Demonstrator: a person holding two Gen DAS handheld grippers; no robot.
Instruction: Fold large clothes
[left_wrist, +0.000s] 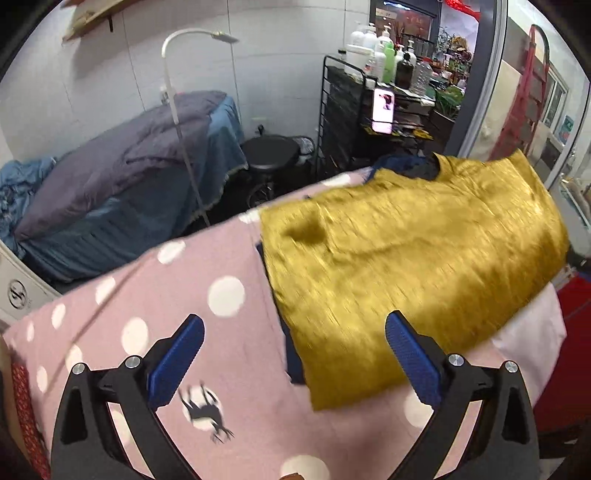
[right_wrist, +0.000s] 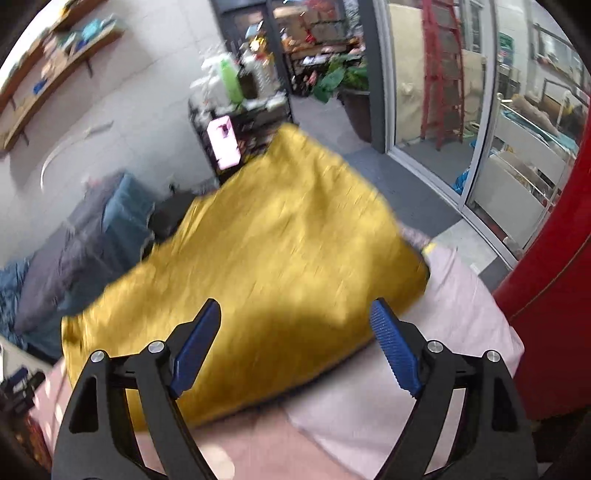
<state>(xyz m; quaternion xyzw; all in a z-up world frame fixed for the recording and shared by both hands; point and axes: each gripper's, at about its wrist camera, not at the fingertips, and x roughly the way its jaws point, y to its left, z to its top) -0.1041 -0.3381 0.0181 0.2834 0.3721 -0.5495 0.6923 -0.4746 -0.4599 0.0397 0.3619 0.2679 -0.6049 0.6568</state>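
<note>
Spread fingers (left_wrist: 195, 332) hover above yellow garment (left_wrist: 406, 258) on dotted sheet (left_wrist: 147, 295).

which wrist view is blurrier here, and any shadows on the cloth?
Right wrist: heavier motion smear across the yellow garment and background, with a dark shadow ahead of the open right hand-held gripper. Left wrist: streaked garment weave, sharper background, small shadow patch near the fold; left hand-held gripper open. Both show fisheye bending.

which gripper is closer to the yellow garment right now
Right, though only slightly. The right gripper hangs open directly over the yellow garment. The left gripper is open at its near left edge, mostly over the pink polka-dot sheet.
</note>
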